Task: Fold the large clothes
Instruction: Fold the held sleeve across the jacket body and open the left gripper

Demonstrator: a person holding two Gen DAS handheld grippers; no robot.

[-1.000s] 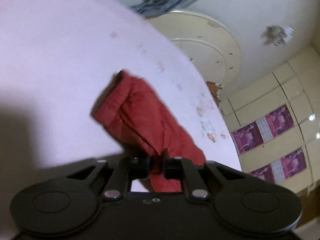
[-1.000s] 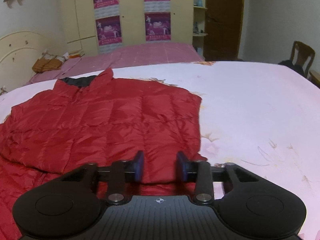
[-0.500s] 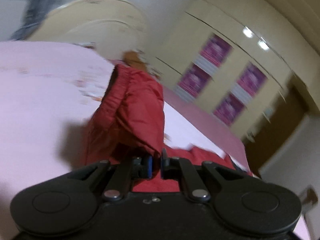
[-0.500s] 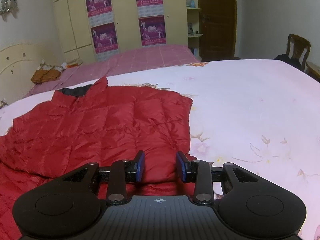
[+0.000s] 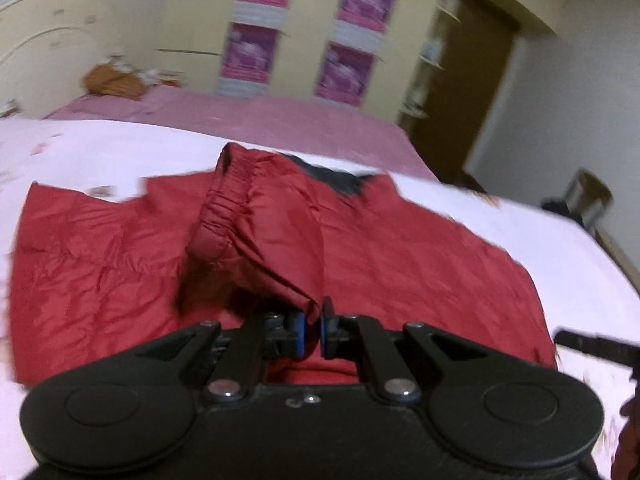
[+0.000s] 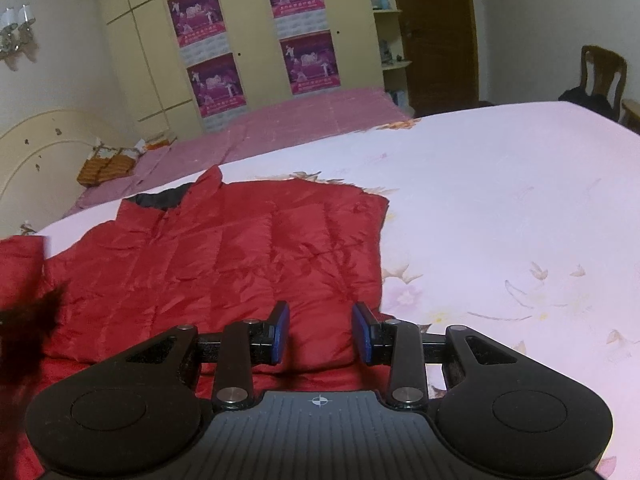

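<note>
From the left wrist, the left gripper (image 5: 311, 330) is clamped on the sleeve (image 5: 256, 236) of a red quilted down jacket (image 5: 420, 264), its pads pinching a thin fold of shell fabric. The sleeve hangs lifted over the jacket's body, its elasticated cuff (image 5: 218, 216) pointing toward the far edge of the bed (image 5: 580, 264). The view is blurred, so the seams are hard to read. The jacket's body lies flat on the pale floral sheet, dark collar lining (image 5: 340, 178) toward the far side.

From the right wrist, the right gripper (image 6: 320, 334) hovers with its jaws apart and nothing between them, over the jacket's near hem — roughly mid-bed. The jacket (image 6: 224, 256) lies spread out, its right side edge straight against the sheet (image 6: 500, 208).

Judging by the puffy, shiny shell, the garment is light, soft and slippery — it will likely slump and spring back instead of holding a crease. A pinch on shell fabric alone could slide; the elasticated cuff, the hem corners or the collar edge look like surer places to take hold.
</note>
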